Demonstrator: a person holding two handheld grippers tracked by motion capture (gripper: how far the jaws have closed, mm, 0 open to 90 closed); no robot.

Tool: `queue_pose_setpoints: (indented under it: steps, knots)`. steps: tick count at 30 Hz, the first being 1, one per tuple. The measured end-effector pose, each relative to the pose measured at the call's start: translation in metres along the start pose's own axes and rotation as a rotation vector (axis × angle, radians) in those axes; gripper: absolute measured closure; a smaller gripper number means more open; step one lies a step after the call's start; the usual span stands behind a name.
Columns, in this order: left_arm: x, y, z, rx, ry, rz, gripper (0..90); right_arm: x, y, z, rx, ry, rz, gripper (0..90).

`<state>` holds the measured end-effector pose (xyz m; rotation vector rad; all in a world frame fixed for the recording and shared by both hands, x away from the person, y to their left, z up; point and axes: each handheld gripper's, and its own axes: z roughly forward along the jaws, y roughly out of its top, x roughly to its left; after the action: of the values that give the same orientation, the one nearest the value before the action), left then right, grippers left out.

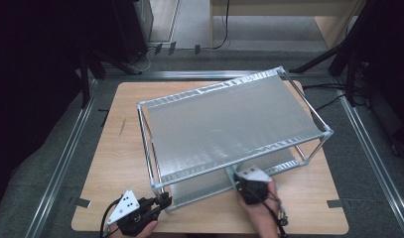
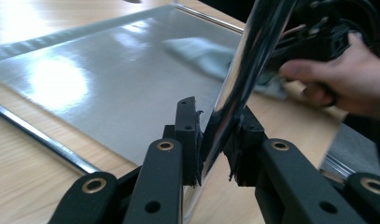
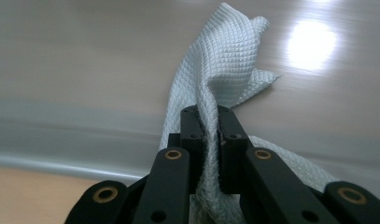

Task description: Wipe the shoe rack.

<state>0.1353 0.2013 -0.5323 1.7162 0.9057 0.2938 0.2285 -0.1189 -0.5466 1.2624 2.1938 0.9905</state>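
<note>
A two-tier metal rack (image 1: 229, 124) stands on the wooden table. My left gripper (image 1: 162, 201) is at its near left corner, shut on the chrome corner post (image 2: 234, 88), which runs up between the jaws in the left gripper view. My right gripper (image 1: 244, 186) is at the rack's near edge, pointing in under the top shelf. In the right gripper view it (image 3: 210, 140) is shut on a pale blue waffle-weave cloth (image 3: 225, 70) that lies on the lower shelf (image 3: 85, 60). The same cloth (image 2: 201, 53) also appears in the left gripper view, beside the other hand (image 2: 337, 79).
The wooden table (image 1: 115, 163) has bare room left and in front of the rack. Metal floor rails (image 1: 65, 153) run along both sides of the table. Dark equipment and cables stand at the far corners.
</note>
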Motion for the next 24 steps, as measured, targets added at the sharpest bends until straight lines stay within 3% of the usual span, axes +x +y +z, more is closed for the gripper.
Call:
queue_pose_setpoints:
  steps: [6, 9, 11, 13, 15, 20, 22, 24]
  knots:
    - [-0.011, -0.001, 0.006, 0.008, -0.026, 0.02, 76.6, 0.075, 0.0, 0.004, -0.007, 0.168, -0.137, 82.5]
    - [-0.011, -0.001, 0.006, 0.009, -0.031, 0.019, 76.5, 0.095, -0.001, 0.001, -0.006, 0.265, -0.155, 82.3]
    - [-0.01, -0.001, 0.005, 0.01, -0.032, 0.02, 76.6, 0.099, -0.002, 0.0, -0.007, 0.276, -0.175, 82.6]
    - [-0.01, -0.001, 0.005, 0.011, -0.032, 0.021, 76.6, 0.094, -0.001, 0.0, -0.008, 0.269, -0.178, 82.7]
    - [-0.01, -0.001, 0.005, 0.011, -0.033, 0.021, 76.6, 0.082, -0.001, 0.001, -0.004, 0.232, -0.162, 82.8]
    - [-0.009, -0.001, 0.005, 0.012, -0.03, 0.026, 76.7, 0.025, -0.001, 0.0, 0.0, 0.054, -0.104, 82.8]
    - [-0.008, -0.001, 0.004, 0.011, -0.028, 0.025, 76.7, -0.006, -0.003, -0.003, 0.004, -0.041, -0.065, 82.9]
    - [-0.006, -0.001, 0.003, 0.01, -0.022, 0.022, 76.6, -0.036, -0.004, -0.008, 0.01, -0.105, -0.009, 82.8]
